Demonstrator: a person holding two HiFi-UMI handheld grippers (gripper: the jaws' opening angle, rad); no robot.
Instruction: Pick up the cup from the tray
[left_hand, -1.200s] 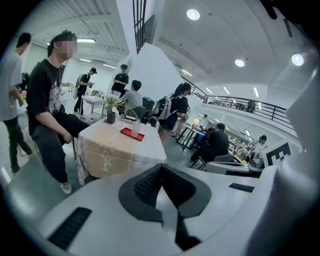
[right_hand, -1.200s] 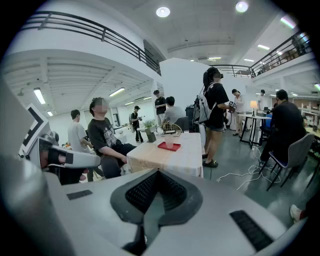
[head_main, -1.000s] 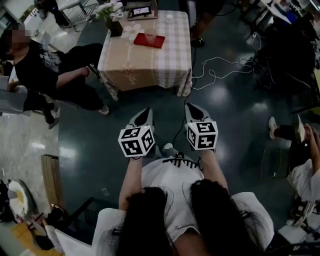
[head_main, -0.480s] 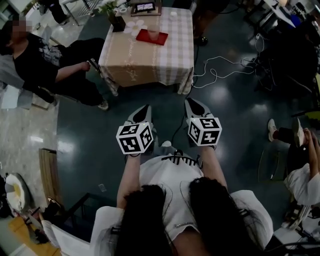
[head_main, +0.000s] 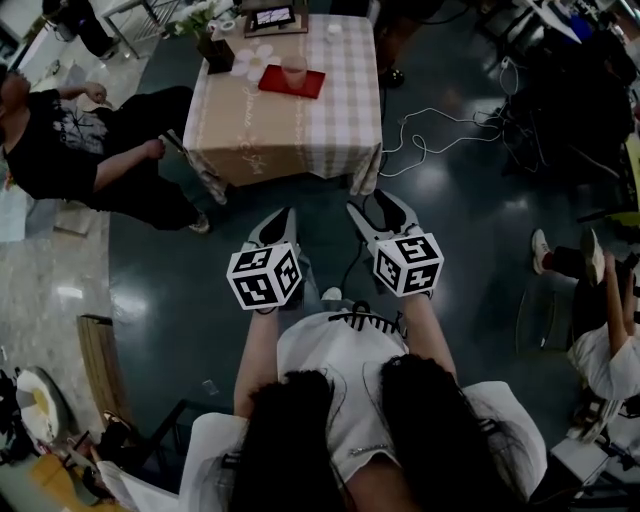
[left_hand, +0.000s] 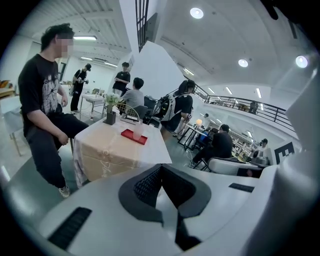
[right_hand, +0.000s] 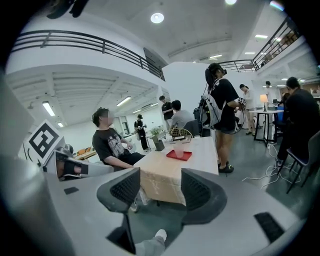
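Cup (head_main: 294, 70) is standing upright on the red tray (head_main: 310, 86) on the table (head_main: 300, 130), well apart from both grippers. It is looking light, thin-walled and probably crushable, so I am planning a gentle mid-wall grip. Right gripper (head_main: 370, 208) is opening, nothing between its jaws. Left gripper (head_main: 281, 222) is sitting with jaws together, empty.

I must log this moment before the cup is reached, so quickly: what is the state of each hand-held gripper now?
Left hand-held gripper: closed, holding nothing.
Right hand-held gripper: jaws opening, nothing between them.
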